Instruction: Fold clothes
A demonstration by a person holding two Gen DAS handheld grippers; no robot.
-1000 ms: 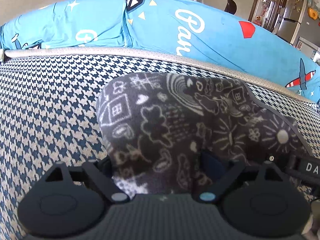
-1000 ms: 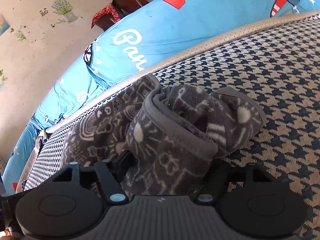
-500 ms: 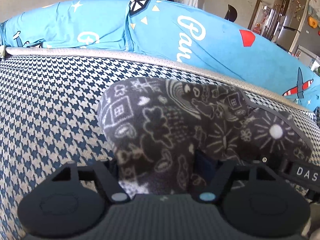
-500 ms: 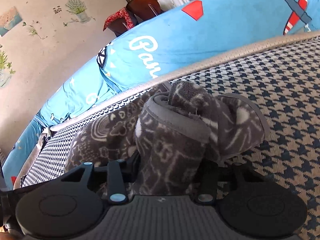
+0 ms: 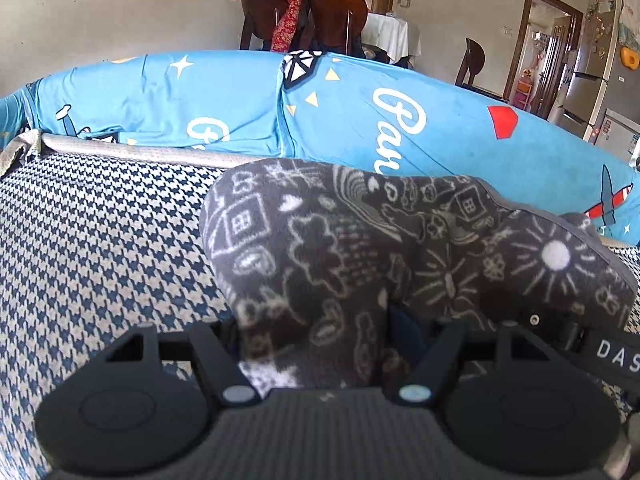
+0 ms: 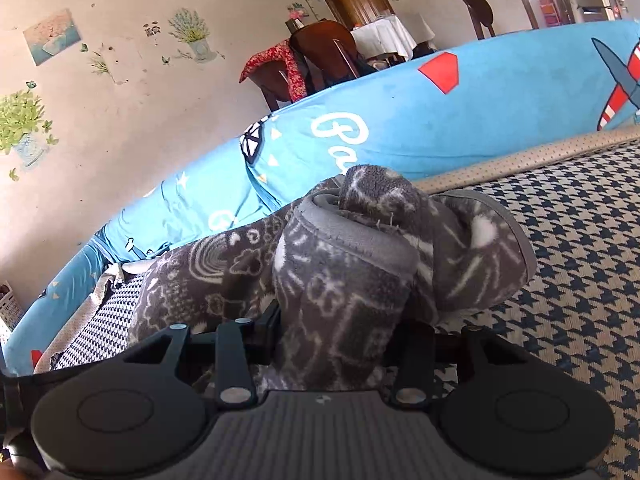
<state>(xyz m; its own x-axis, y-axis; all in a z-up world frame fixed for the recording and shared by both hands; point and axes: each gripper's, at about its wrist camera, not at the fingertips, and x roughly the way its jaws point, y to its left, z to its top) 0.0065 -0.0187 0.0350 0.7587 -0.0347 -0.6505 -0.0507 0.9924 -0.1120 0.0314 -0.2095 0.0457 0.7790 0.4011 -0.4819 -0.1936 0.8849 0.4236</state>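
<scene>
A dark grey fleece garment [image 5: 360,248] printed with white doodles lies across the houndstooth seat. My left gripper [image 5: 316,332] is shut on its near edge, and the cloth drapes over the fingers and hides their tips. In the right wrist view the same fleece garment [image 6: 360,280] is bunched up, with a grey trimmed hem rolled on top. My right gripper [image 6: 340,340] is shut on that bunch, its fingertips buried in the fabric. The right gripper's body [image 5: 600,350] shows at the lower right of the left wrist view.
The houndstooth seat cover [image 5: 100,240] stretches left and the same cover [image 6: 580,240] reaches right. A beige piped edge [image 5: 140,151] bounds it at the back. Blue printed back cushions [image 5: 360,120] rise behind. Wooden chairs [image 5: 320,12] and a white-clothed table stand beyond.
Both grippers have risen and tilted up with the garment still held; more of the room behind the cushions shows. The fleece has lifted and bunched a little closer together.
</scene>
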